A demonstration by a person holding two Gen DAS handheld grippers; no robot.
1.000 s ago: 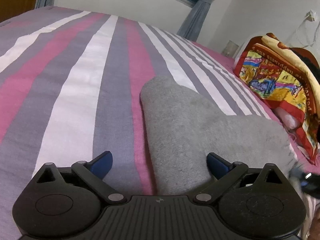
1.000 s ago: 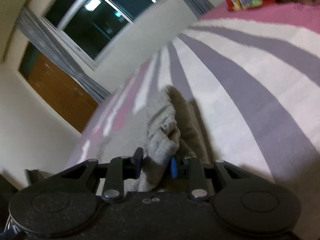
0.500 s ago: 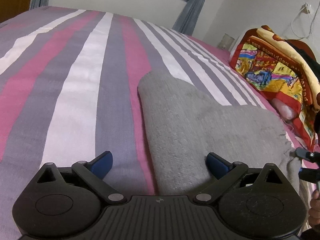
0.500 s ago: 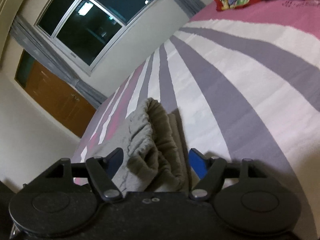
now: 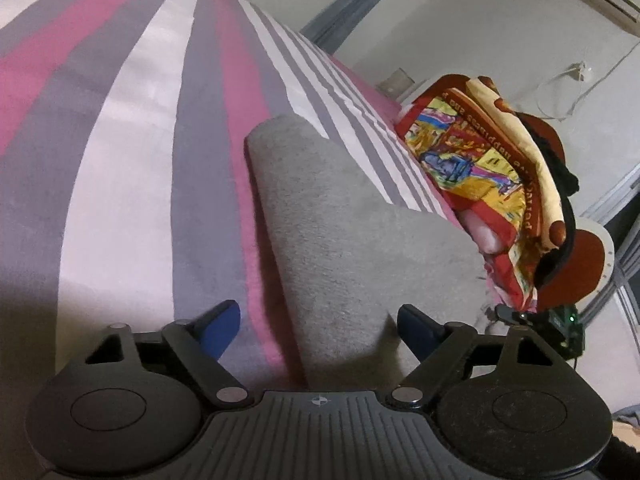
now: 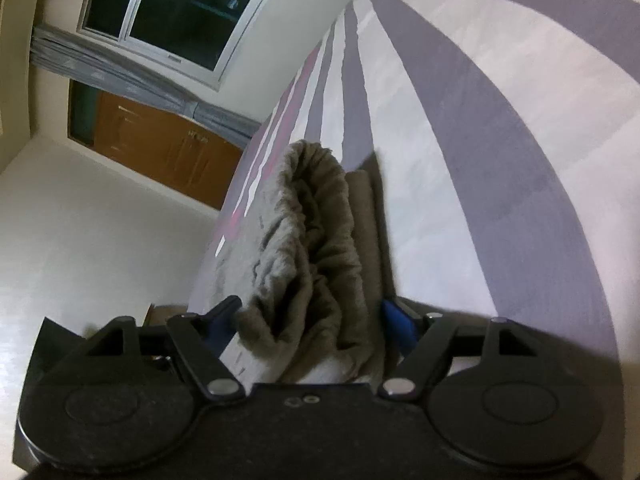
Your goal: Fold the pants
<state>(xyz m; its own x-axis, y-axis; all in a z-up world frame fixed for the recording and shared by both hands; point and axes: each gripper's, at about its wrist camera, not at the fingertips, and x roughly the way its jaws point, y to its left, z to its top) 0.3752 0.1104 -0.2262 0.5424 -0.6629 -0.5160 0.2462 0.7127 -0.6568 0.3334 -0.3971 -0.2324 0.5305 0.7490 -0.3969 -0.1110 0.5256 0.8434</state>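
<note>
A wide bed sheet striped in pink, grey and white (image 5: 132,128) covers the bed and fills most of both views. On it lies one pair of soft grey fleece pants (image 5: 340,216), folded into a long thick band with a rounded far end; in the left wrist view it runs from the bottom centre up and away.

One bright red-and-yellow printed pillow (image 5: 492,168) lies on the sheet just beyond the pants, seen only by the left camera. Only the right camera shows the one dark window (image 6: 176,12), the grey curtain (image 6: 120,76) beneath it and the brown wooden cabinet (image 6: 160,148).

Two grippers are present. The left gripper (image 5: 318,322) points gently downward, low over the sheet; its jaws are closing but remain wide apart, the near edge of the pants lying between them untouched by the left blue pad. The right gripper (image 6: 310,320), rolled sideways, has its jaws spread around the bunched waistband end (image 6: 316,248); its fingers (image 6: 394,320) sit against the cloth without visibly pinching it.
</note>
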